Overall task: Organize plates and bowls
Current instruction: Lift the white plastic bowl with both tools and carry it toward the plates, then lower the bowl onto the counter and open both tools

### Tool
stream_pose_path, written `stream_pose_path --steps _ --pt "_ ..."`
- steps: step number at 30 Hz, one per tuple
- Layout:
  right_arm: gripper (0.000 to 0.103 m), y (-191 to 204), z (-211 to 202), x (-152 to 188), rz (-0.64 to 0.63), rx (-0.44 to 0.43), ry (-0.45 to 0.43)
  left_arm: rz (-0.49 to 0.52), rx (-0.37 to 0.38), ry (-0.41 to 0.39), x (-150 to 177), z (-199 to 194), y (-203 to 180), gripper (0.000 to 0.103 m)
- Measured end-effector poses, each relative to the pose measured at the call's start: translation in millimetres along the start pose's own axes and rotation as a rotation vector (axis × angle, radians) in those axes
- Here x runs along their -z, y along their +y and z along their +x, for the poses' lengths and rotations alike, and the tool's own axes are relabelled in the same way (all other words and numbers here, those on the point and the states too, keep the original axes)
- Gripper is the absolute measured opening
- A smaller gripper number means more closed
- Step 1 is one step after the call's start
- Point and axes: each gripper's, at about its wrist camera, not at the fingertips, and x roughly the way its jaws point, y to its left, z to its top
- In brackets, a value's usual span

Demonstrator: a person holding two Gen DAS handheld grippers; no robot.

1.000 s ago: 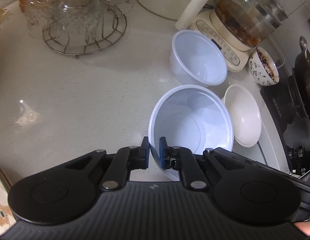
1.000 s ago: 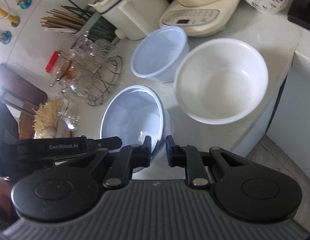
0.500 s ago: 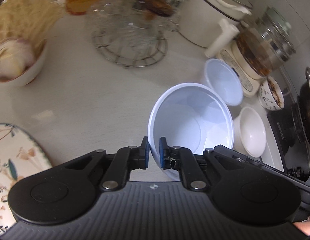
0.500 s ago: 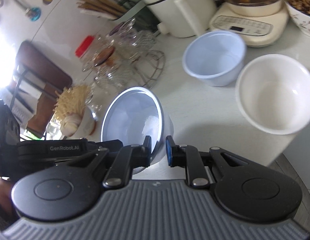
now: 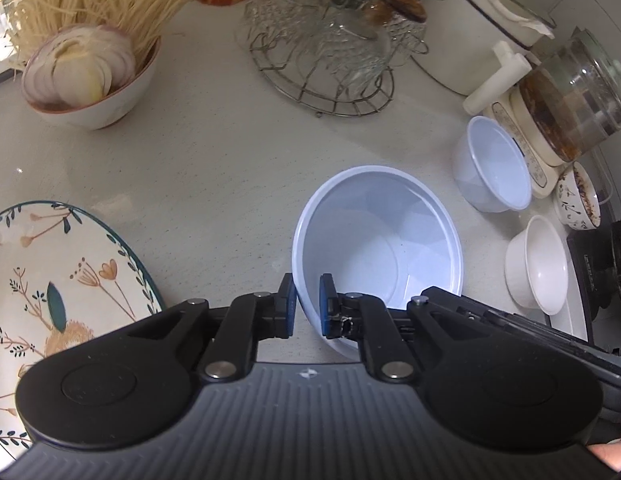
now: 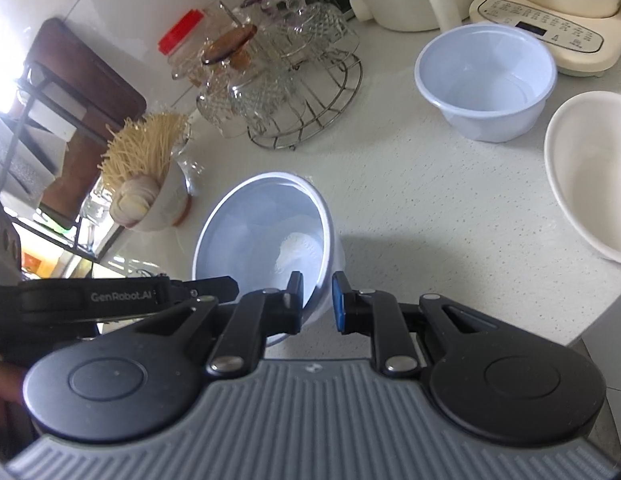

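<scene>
Both hands have carried the pale blue bowl (image 5: 376, 248) leftward along the worktop (image 5: 214, 168), so the floral plate (image 5: 50, 280) and the bowl of sliced onion and noodles (image 5: 86, 80) now show at the left. Left gripper (image 5: 308, 306) pinches the bowl's near rim, jaws narrow, one pad inside and one outside. Right gripper (image 6: 317, 300) clamps the opposite rim the same way. Held tilted just above the worktop, the bowl hangs right of the plate. Its twin, the second blue bowl (image 5: 492, 164), and the white bowl (image 5: 536, 264) sit well off to the right, so nesting, I'd judge, means travelling back that way.
</scene>
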Motion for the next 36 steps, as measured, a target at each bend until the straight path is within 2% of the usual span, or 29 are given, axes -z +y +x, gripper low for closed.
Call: stream_pose_path --steps 7,9,11,20,21,22,24,36 --pt "0.02 1 11 3 -0.006 0.02 0.029 0.018 -0.02 0.01 -1 6 -3 0.013" --pt "0.02 -2 10 3 0.007 0.013 0.03 0.026 -0.014 0.006 -4 5 -5 0.02" --pt "0.02 -4 10 3 0.018 0.016 0.024 0.03 -0.015 -0.004 -5 4 -7 0.041" --pt "0.021 0 13 4 0.003 0.029 0.026 0.018 -0.043 -0.025 -3 -6 -4 0.051" --pt "0.027 -1 13 3 0.01 0.031 0.026 0.016 -0.044 -0.03 -3 -8 -2 0.052" --pt "0.045 -1 12 3 0.013 0.031 0.02 0.017 -0.047 -0.035 -2 -10 -1 0.052" --pt "0.066 -1 7 4 0.01 0.033 -0.011 0.018 -0.052 -0.045 0 -16 1 0.052" --pt "0.065 19 -49 5 -0.084 0.06 -0.163 0.102 -0.028 -0.176 15 -74 -16 0.052"
